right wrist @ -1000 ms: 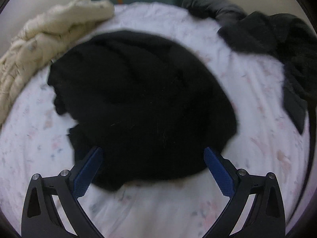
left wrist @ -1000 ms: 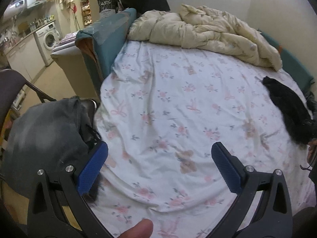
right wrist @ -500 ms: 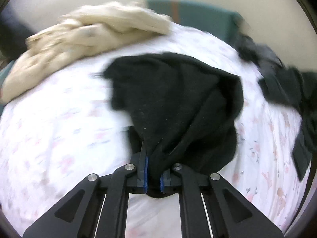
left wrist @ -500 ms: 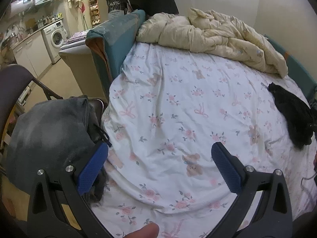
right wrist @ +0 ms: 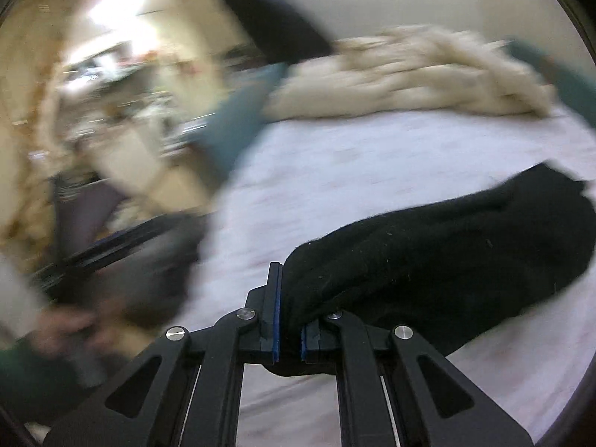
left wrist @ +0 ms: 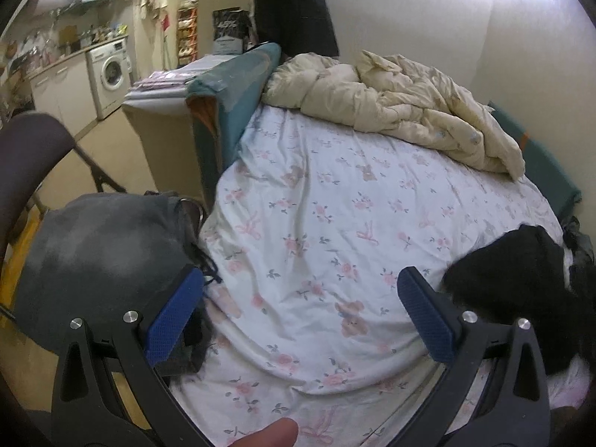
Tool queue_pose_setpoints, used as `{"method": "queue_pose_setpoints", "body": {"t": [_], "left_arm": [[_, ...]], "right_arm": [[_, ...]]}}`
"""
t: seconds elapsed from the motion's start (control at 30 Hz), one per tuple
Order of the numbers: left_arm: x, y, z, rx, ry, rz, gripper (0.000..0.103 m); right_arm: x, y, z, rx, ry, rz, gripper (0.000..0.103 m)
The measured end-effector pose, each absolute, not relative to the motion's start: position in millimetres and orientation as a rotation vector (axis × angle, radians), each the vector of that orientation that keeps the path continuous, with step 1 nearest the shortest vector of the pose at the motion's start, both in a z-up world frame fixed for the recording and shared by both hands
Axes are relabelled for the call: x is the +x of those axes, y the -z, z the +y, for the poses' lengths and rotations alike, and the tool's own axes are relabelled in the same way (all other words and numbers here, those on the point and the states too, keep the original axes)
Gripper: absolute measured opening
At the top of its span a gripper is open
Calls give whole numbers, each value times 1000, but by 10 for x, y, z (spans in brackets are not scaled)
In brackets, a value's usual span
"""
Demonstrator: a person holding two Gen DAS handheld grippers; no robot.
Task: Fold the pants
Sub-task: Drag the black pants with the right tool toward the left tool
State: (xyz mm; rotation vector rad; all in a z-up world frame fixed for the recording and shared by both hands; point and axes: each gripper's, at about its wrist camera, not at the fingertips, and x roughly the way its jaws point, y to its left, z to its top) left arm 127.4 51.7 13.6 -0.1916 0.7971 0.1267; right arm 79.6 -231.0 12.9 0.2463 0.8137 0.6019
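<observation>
On bed (left wrist: 298, 201), one black pants (right wrist: 447, 260)

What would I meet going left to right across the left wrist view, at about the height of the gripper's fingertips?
grey garment on the chair → left blue pad → floral bedsheet → right blue pad → black pants at the right edge.

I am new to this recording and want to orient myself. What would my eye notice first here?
First, the black pants, clamped in the right tool and trailing right over the floral bed sheet. Next, the crumpled cream duvet at the bed's far end, and the open left tool, holding nothing.
</observation>
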Motion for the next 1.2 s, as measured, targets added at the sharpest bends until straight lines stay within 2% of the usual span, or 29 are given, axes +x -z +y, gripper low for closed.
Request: {"method": "queue_pose_setpoints", "body": {"t": [0.17,0.33,0.37,0.43,0.5,0.53,0.63,0.73,0.87,0.97,1.03,1.07,1.1,1.13,1.17,1.2], "left_arm": [[1189,-119,745,-244,-148,821,103],[1170,-32,720,-213,-132,866,103],[1172,-14,712,-208,-128,877,103],[1182,33,713,-210,-127,897,103],[1198,69,709,-212,-130,913,103],[1218,98,701,-214,-128,927,103],[1259,177,666,-226,-119,961,103],[1290,236,598,-199,-127,966,103],[1389,374,524,-192,-133,1007,103],[1465,510,433,-173,-136,1049,103],[1493,559,341,-149,-134,1053,103],[1504,559,308,-137,-131,1047,103],[1513,554,264,-121,-126,1042,103],[1512,535,223,-102,-124,1029,103],[1504,522,206,-90,-127,1020,103],[1487,500,192,-78,-131,1007,103]], "right_arm": [[-91,-69,-1455,313,-1010,899,8],[-452,638,-1076,230,-1037,1234,15],[-477,727,-1089,228,-1018,1284,19],[-479,834,-1163,177,-951,1355,35],[-464,837,-1292,117,-882,1396,82],[-438,822,-1376,109,-858,1410,86],[-135,649,-1776,136,-786,1424,86],[228,466,-2034,144,-688,1360,88],[908,394,-2571,295,-425,1272,96],[1305,664,-2788,393,-223,1219,96],[1503,1059,-2789,360,-128,1260,95],[1572,1221,-2783,349,-103,1273,86],[1553,1301,-2800,338,-84,1271,73],[1493,1341,-2830,324,-53,1257,68],[1466,1321,-2838,313,-44,1247,56],[1429,1283,-2810,293,-39,1242,33]]}}
